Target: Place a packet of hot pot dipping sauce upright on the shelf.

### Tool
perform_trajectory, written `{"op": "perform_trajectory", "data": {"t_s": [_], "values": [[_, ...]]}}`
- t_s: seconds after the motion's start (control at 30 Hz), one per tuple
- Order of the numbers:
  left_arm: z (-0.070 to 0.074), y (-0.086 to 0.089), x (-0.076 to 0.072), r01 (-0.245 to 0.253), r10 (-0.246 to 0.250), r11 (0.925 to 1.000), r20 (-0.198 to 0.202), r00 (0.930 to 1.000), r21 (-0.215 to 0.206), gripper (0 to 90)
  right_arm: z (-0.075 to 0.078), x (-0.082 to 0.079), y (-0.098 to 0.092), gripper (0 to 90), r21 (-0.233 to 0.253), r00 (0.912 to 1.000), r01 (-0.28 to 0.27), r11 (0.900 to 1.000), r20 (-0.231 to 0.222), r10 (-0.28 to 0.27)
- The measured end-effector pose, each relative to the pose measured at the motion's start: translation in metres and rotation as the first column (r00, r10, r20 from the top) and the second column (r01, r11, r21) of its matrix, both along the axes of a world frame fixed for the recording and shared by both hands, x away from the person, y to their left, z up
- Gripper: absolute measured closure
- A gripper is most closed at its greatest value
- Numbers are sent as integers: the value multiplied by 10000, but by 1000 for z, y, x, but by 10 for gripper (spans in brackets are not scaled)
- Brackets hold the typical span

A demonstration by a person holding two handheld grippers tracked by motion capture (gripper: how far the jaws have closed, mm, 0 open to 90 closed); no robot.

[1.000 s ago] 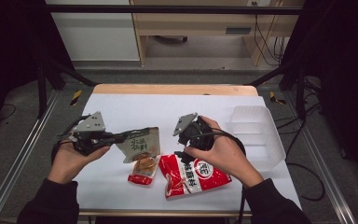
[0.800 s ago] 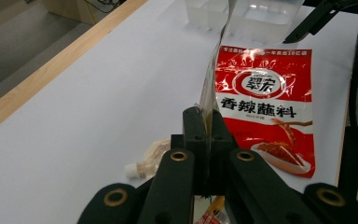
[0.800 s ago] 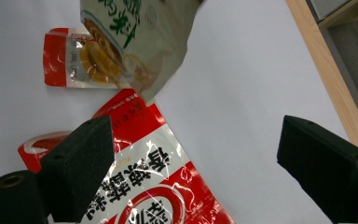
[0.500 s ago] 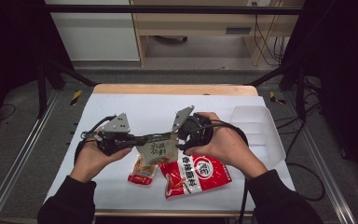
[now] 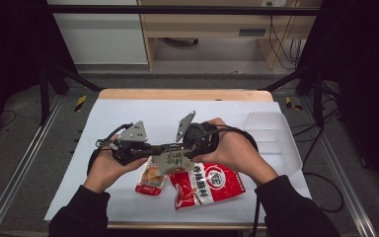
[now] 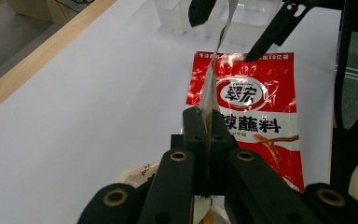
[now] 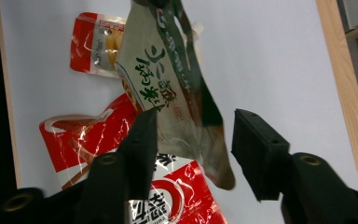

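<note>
Right gripper view shows a glossy beige-and-green sachet [image 7: 168, 102] hanging above the white surface [image 7: 270, 56], its lower edge between the spread jaws of the right gripper [image 7: 193, 149]. The left gripper [image 6: 205, 122] pinches the sachet's thin edge. Beneath lie a crinkled red foil pouch [image 5: 208, 183] and a small red packet [image 5: 149, 180], near a clear plastic tray [image 5: 270, 139]

Big red packet [image 6: 254, 116]: white oval with 翠宏, and below it 辣蘸料 in black. Pale packet with green edge [image 7: 168, 93]: green Chinese writing, too tilted to read. Small red packet [image 7: 95, 42]: nothing readable.
</note>
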State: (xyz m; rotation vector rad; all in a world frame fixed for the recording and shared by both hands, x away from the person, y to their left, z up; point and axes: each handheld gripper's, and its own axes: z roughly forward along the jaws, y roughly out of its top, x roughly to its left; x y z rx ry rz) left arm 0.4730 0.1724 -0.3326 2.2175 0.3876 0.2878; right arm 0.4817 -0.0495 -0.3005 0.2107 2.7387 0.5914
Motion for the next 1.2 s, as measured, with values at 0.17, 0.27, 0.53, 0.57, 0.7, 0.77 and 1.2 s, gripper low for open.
{"op": "perform_trajectory", "data": {"t_s": [0.17, 0.27, 0.53, 0.57, 0.7, 0.77, 1.2], "values": [[0, -1, -1, -10, 10, 10000, 3, 10000, -43, 900, -4, 2, 5, 668, -333, 9999, -86, 9994, -152, 81], [0, -1, -1, 19, -19, 10000, 43, 10000, 10, 900, -5, 3, 6, 724, -348, 9997, -124, 9993, -208, 117], [2, -1, -2, 17, -16, 9996, 43, 10000, -270, 900, 0, 4, 4, 866, -265, 9999, 9, 9996, -149, -13], [2, -1, -2, 15, -14, 9996, 46, 10000, -294, 900, 1, 4, 4, 873, -247, 9999, 15, 9997, -116, -17], [3, 0, -2, -53, 54, 9992, 36, 10000, -408, 900, 4, 2, 5, 889, -280, 9999, 97, 9996, -54, -99], [4, 1, -1, -136, 138, 9985, 30, 9999, -525, 900, 6, 2, 5, 895, -271, 9999, 112, 9996, -4, -112], [9, 9, 0, -440, 453, 9893, 60, 9990, -1391, 793, 24, 2, 10, 900, -516, 9992, 42, 9987, 408, -21]]}}
